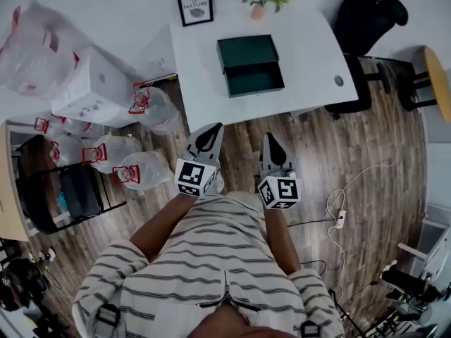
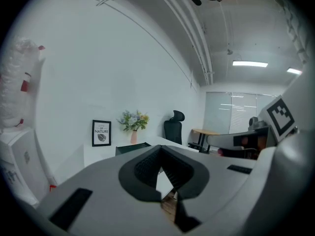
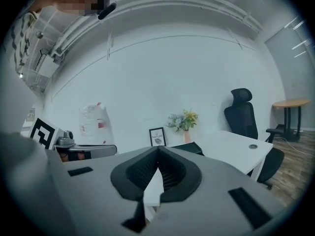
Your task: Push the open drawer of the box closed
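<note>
Presently the left claw and right claw are hanging pinched together, empty, short of the box; its drawer is jutting toward them, front crosswise, right claw seemingly nearer.

Open floor — bare desk before drawer

The right tongs fill the foreground, jaws meeting at their tips with nothing held. Beyond them, a white desk carries a dark box, a framed picture and flowers. A black chair stands right; a plastic bag sits left.
</note>
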Available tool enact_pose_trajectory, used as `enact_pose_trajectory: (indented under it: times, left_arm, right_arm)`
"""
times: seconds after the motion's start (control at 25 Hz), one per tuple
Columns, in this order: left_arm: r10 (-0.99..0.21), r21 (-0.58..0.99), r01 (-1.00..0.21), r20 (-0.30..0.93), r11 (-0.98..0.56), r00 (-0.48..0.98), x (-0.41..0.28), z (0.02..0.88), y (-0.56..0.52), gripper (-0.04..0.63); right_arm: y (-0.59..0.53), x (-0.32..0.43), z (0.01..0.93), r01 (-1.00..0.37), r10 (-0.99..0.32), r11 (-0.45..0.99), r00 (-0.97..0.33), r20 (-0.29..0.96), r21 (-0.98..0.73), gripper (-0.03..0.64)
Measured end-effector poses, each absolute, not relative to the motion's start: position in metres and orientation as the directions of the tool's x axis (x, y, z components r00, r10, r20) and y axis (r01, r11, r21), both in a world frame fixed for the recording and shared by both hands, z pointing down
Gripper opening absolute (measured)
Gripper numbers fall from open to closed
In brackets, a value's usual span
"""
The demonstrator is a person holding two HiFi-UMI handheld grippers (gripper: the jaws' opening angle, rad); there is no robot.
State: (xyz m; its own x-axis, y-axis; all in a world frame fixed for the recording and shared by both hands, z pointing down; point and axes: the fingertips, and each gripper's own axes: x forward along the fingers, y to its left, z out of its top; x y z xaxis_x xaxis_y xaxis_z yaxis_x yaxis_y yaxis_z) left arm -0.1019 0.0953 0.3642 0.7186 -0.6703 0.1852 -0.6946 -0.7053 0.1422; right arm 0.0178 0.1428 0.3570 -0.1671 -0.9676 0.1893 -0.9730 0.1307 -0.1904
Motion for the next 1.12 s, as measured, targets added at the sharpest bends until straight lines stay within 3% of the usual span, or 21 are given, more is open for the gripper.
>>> enact_pose_trajectory:
  times: [0.4, 1.12]
  left_arm:
    - [-0.672, 0.181, -0.712, 0.241, -0.678, 0.701, -0.095, 0.389, 0.045, 0.0]
    - [-0.759, 0.147, -0.846, 0.384, -0.512, 0.526, -0.048, 0.432, -0.046, 0.0]
  right_arm:
    - [0.099, 0.03, 0.377, -0.978, -0.959, 0.103, -0.146, 0.242, -0.183, 0.011]
    - [0.001, 0.074, 0.448, -0.926, -0.875, 0.254, -0.344, 0.341, -0.28, 0.011]
